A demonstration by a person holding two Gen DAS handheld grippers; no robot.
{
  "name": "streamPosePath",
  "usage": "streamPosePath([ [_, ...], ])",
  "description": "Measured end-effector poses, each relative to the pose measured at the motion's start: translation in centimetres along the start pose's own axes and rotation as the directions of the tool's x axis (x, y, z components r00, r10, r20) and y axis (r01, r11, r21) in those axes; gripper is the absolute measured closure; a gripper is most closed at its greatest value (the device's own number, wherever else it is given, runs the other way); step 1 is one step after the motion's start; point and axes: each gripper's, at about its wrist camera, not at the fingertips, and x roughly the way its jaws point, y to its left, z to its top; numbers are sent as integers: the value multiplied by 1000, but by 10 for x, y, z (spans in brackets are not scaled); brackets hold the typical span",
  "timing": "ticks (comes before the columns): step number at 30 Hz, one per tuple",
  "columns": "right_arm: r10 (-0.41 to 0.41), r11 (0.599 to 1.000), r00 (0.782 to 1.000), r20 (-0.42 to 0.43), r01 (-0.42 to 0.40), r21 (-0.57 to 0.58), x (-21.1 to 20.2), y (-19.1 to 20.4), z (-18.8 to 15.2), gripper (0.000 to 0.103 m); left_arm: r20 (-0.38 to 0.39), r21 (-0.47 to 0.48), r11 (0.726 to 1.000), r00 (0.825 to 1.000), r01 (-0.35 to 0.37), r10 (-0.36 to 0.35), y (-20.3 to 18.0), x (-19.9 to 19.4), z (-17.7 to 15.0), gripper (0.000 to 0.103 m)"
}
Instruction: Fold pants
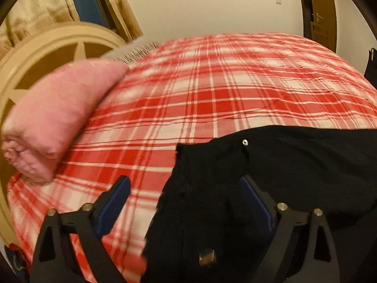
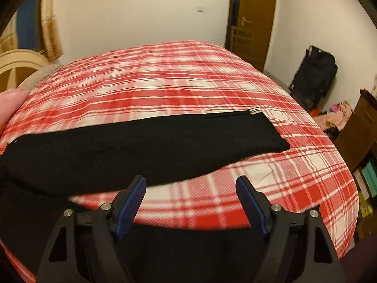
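Note:
Black pants (image 1: 271, 165) lie on a bed with a red and white plaid cover (image 1: 212, 82). In the left wrist view the waistband end with a metal button faces me, and my left gripper (image 1: 186, 184) stands open just over that waist corner, nothing pinched between its blue pads. In the right wrist view one black leg (image 2: 153, 141) stretches flat to the right, its hem near the bed's right side. A second black part drapes over the near edge under my right gripper (image 2: 192, 185), which is open above the plaid cover (image 2: 188, 75) beside the leg.
A pink folded blanket (image 1: 54, 113) sits at the bed's left by a cream wooden headboard (image 1: 47, 47). A black bag (image 2: 314, 73) stands against the far wall, with brown furniture (image 2: 355, 132) and clutter at the right. A door (image 2: 255, 18) is beyond the bed.

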Motion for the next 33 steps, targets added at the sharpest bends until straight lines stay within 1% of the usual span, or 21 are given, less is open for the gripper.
streamPosePath([
  [1,-1,1000,1000,-7,1,9,4,-5,4,23,-29,-3,1000,1000,9,-9,0,12,4,11],
  [2,-1,1000,1000,-20,2,29,14,-15,10,23,-50,-15,1000,998,27,-28,1,23,7,17],
  [4,-5,998,999,-33,7,64,27,-32,20,23,-89,-35,997,993,69,-71,0,45,11,21],
  [5,-10,996,999,-43,14,93,35,-45,26,23,-113,-37,996,990,76,-80,0,54,14,26],
  [6,-10,993,999,-51,15,116,41,-55,31,23,-127,-37,996,988,82,-87,0,59,16,28],
  [9,-30,982,997,-71,43,186,64,-92,49,23,-161,-36,991,978,131,-135,-1,71,18,37],
  [10,-40,978,996,-76,55,202,71,-104,54,23,-162,-31,988,975,151,-154,-2,72,20,46],
  [11,-52,973,996,-79,68,221,79,-117,60,23,-165,-30,983,970,178,-181,-3,73,19,53],
  [14,-47,965,994,-102,72,254,104,-143,74,24,-162,-16,985,971,175,-175,-5,72,21,56],
  [16,-52,961,990,-130,85,262,124,-155,82,24,-162,1,987,974,164,-161,-6,73,24,56],
  [21,-50,964,989,-141,85,252,169,-169,104,24,-165,32,992,979,123,-116,-5,76,33,52],
  [22,-56,965,988,-141,89,246,179,-170,110,23,-162,42,993,982,110,-102,-5,75,34,49],
  [23,-56,966,989,-140,90,244,184,-172,113,23,-158,56,994,984,93,-83,-6,74,35,44],
  [25,-18,967,986,-165,59,247,201,-174,119,23,-150,77,995,987,68,-56,-5,75,36,37],
  [26,0,969,984,-181,45,245,207,-175,120,23,-150,80,994,987,68,-55,-5,75,36,35],
  [28,-7,975,982,-189,49,219,214,-172,122,24,-163,83,994,985,76,-61,-4,80,35,35],
  [29,-3,979,980,-199,44,200,217,-169,123,28,-164,81,993,984,86,-72,-3,81,36,35],
  [30,1,982,981,-196,36,187,217,-167,124,44,-166,78,991,982,106,-92,-2,82,37,38],
  [31,34,982,982,-186,2,189,214,-165,125,68,-167,70,987,977,144,-131,-2,82,36,55],
  [32,76,980,981,-180,-40,196,210,-162,126,72,-166,62,981,971,182,-170,-2,83,36,59],
  [33,74,982,981,-179,-40,186,207,-159,126,79,-166,63,982,972,179,-167,-2,83,37,61],
])
